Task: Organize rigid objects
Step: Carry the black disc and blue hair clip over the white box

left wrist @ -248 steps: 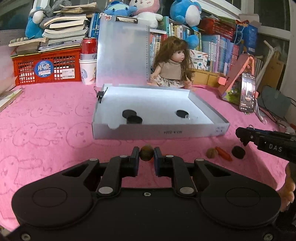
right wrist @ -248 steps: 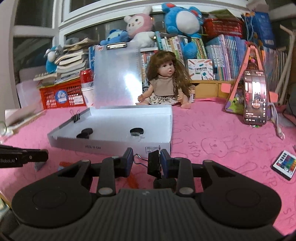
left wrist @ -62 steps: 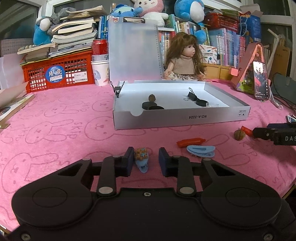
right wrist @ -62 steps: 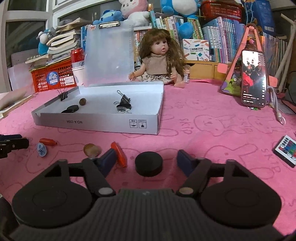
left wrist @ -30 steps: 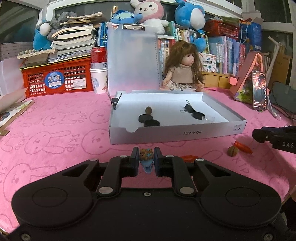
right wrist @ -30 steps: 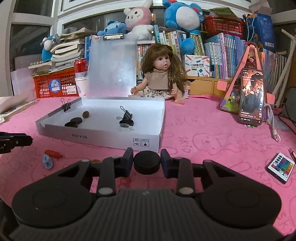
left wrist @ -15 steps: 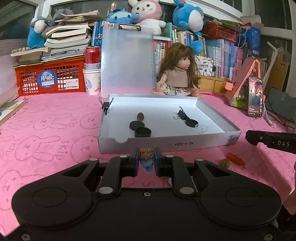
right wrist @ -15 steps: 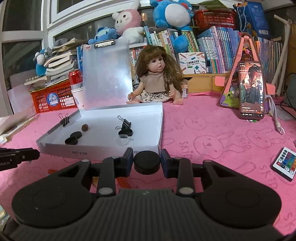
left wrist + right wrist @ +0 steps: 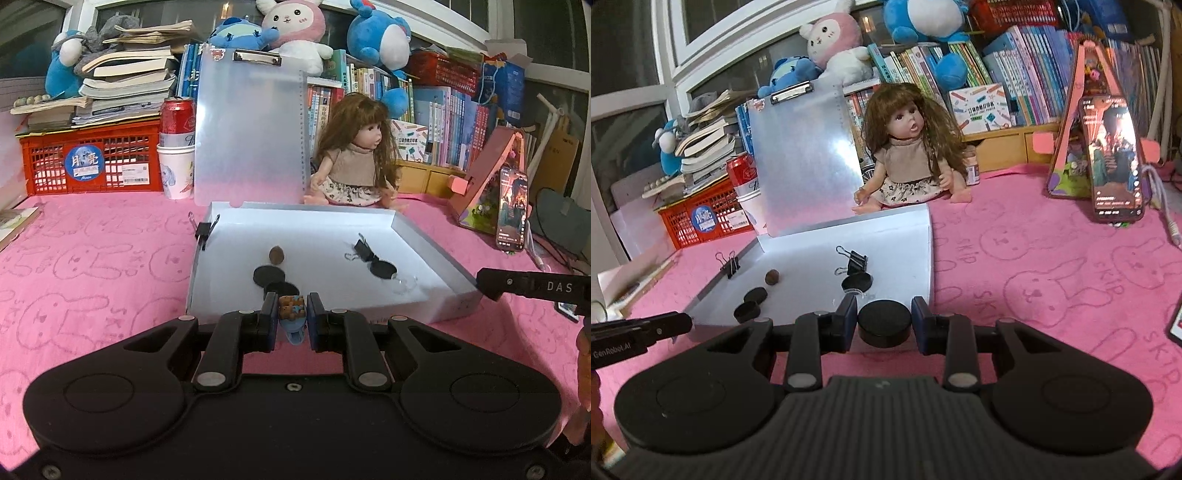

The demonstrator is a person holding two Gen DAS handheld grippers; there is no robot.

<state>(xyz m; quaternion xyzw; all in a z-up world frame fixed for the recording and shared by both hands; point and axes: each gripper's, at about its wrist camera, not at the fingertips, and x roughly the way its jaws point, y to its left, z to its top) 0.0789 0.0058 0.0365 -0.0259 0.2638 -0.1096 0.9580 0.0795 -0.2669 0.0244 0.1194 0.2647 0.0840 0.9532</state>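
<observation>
A shallow white box [image 9: 436, 302] lies open on the pink cloth, holding two black discs [image 9: 269, 275], a brown nut [image 9: 276, 254], a binder clip [image 9: 362, 248] and a third black disc [image 9: 382, 268]. My left gripper [image 9: 291, 317] is shut on a small blue hair clip with brown bears [image 9: 292, 318], raised at the box's near wall. My right gripper [image 9: 884, 321] is shut on a black disc [image 9: 884, 322], held over the box's near right corner [image 9: 925, 258]. The right gripper's tip [image 9: 532, 286] shows at the right edge of the left wrist view.
A doll [image 9: 360, 162] sits behind the box beside an upright clipboard [image 9: 251, 129]. A red crate [image 9: 85, 162], a cup with a can [image 9: 177, 162], books and plush toys line the back. A phone on a pink stand [image 9: 1112, 158] stands at the right.
Both grippers have lifted their objects off the cloth and moved toward the box, which now looks nearer. The right wrist view has tilted as that gripper rolled.
</observation>
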